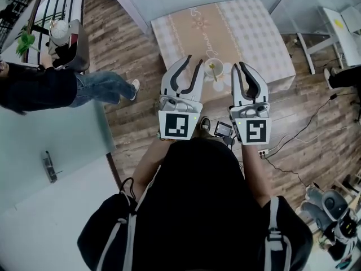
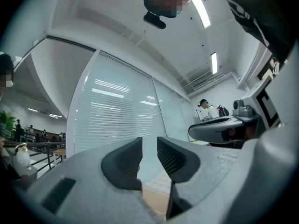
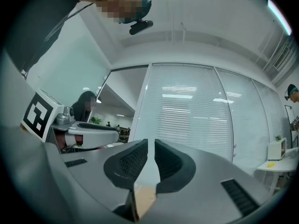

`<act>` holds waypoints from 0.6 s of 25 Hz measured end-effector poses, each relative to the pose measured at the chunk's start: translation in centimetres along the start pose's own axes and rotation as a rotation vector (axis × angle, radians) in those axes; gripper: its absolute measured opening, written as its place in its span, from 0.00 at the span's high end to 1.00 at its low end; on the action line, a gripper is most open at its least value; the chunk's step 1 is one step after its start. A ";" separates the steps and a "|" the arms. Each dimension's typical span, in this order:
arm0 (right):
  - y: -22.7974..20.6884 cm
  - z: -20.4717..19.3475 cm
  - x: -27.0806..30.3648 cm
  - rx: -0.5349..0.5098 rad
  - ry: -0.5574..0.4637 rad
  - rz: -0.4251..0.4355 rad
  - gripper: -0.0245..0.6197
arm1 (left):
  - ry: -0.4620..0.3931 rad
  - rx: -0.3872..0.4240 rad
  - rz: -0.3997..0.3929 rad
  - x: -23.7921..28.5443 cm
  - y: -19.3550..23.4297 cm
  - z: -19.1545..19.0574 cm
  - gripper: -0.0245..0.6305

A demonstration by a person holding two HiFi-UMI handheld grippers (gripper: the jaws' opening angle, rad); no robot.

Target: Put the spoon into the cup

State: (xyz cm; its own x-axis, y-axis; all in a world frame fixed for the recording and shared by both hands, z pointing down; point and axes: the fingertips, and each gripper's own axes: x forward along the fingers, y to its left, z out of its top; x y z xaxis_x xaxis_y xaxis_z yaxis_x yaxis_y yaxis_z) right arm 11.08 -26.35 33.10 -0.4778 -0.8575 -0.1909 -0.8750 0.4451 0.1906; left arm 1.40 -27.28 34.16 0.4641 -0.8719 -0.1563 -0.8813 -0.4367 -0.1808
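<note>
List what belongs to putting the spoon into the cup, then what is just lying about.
Job: cup, spoon, clothed table, left gripper, right gripper.
Lying about: floor cable, green plant, white side table.

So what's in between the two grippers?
In the head view, a white cup with a spoon in it stands on the table, between the left gripper and the right gripper.
</note>
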 end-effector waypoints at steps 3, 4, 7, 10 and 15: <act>1.0 -0.8 0.2 0.005 0.023 0.021 0.91 | 0.022 0.004 0.014 -0.5 0.2 -0.9 0.80; 1.2 -1.1 0.3 0.006 0.032 0.026 0.91 | 0.024 -0.004 0.024 -0.6 0.4 -1.1 0.80; 1.7 -1.9 0.6 0.016 0.057 0.037 0.92 | 0.027 -0.015 0.050 -0.7 0.9 -1.4 0.85; 2.0 -2.3 1.1 0.012 0.057 0.047 0.92 | 0.031 -0.025 0.069 -0.7 1.5 -1.6 0.88; 2.6 -2.8 1.5 0.019 0.066 0.057 0.92 | 0.040 -0.037 0.084 -1.2 2.1 -1.9 0.92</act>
State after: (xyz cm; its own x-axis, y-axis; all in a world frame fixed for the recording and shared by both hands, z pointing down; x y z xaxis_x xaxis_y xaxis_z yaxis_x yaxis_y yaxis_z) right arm 8.28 -27.17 36.02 -0.5214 -0.8454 -0.1161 -0.8480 0.4983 0.1805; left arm -1.15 -27.56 35.80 0.3851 -0.9136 -0.1304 -0.9200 -0.3689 -0.1324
